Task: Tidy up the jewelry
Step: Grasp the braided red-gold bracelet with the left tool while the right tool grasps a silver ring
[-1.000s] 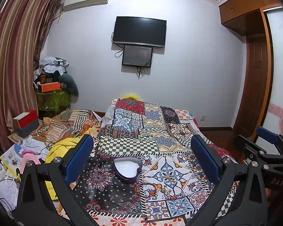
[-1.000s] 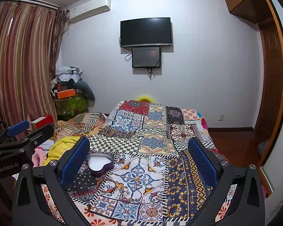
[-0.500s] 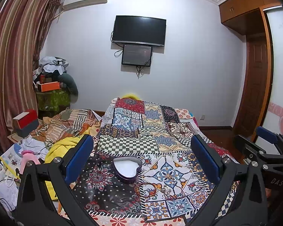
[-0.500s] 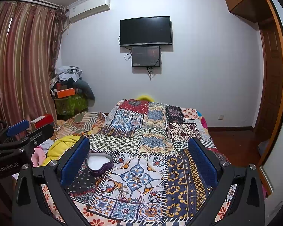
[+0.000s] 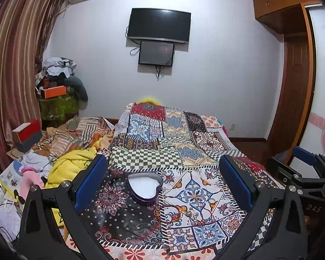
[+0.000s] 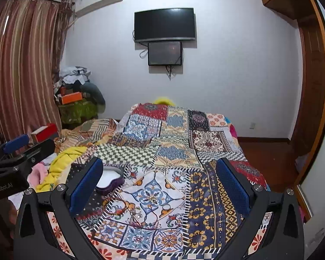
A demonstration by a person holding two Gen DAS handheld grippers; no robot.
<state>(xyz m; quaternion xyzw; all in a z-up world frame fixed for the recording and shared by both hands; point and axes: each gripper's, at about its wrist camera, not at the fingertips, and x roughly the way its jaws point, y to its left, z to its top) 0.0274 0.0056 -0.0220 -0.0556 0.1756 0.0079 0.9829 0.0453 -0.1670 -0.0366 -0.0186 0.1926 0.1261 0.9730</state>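
Left claw: The left gripper is spread wide and holds nothing. It hangs above the bed.
Right claw: The right gripper is spread wide too, with nothing between its blue pads.
Box: The heart-shaped box sits open on the patchwork quilt, white inside, with its lid not in sight. It lies just under the left claw.
Jewelry: A red bead string and some small shiny pieces lie loose on the quilt, just beside the box on its near side. The busy pattern makes them hard to pick out.
Doing it well: One claw should likely come down slowly on one piece, pinch the string itself and not the cloth, then lift it over the box.
Writing: "DAS" shows on the right claw. "GenRobot.AI" shows on the left claw.
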